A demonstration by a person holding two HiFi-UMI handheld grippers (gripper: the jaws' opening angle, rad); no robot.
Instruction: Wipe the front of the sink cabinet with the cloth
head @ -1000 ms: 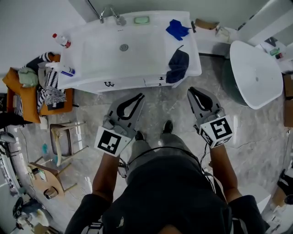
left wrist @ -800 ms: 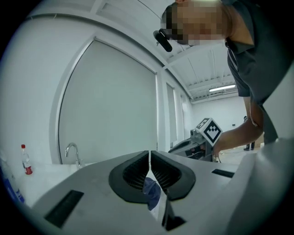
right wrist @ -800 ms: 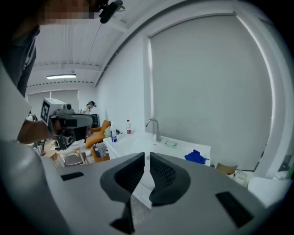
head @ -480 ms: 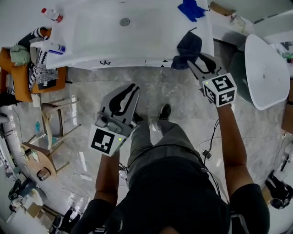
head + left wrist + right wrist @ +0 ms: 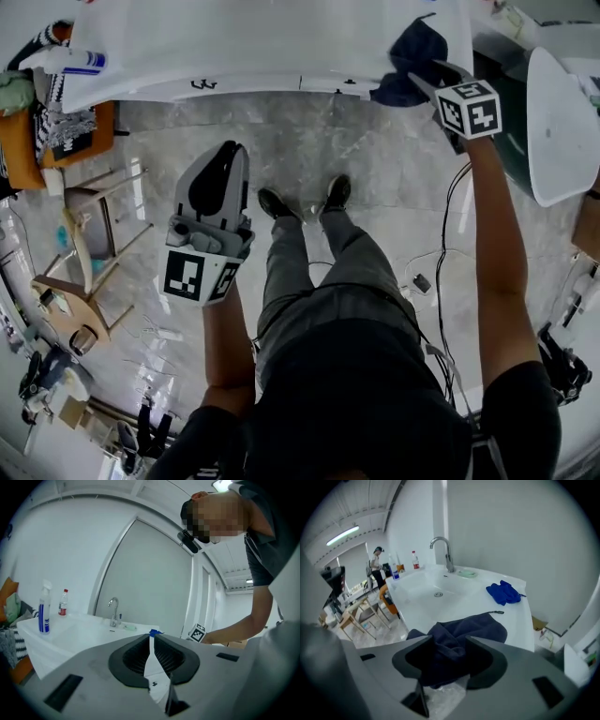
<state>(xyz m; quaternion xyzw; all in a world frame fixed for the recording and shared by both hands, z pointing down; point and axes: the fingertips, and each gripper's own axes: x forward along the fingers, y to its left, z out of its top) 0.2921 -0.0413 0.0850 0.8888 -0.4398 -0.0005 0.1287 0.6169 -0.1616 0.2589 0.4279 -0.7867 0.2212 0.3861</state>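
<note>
A dark navy cloth (image 5: pixel 412 58) (image 5: pixel 461 632) is draped over the right front edge of the white sink cabinet (image 5: pixel 253 86). My right gripper (image 5: pixel 427 80) (image 5: pixel 449 641) reaches up to it. Its jaws are opening and stand wide, with a fold of the cloth between them and the pads not pressing on it. My left gripper (image 5: pixel 232 150) (image 5: pixel 151 638) hangs back over the floor, short of the cabinet, shut and with nothing in it.
On the sink top (image 5: pixel 436 595) lie a bright blue cloth (image 5: pixel 504 592), a faucet (image 5: pixel 445 552), a spray bottle (image 5: pixel 44 609) and a red-capped bottle (image 5: pixel 62 603). Wooden stools (image 5: pixel 80 253) and an orange chair (image 5: pixel 37 131) stand left; a white tub (image 5: pixel 562 122) stands right.
My right gripper has moved forward from over the floor to the navy cloth at the sink's edge, and its jaws have gone from shut to wide. The left gripper has stayed back.
</note>
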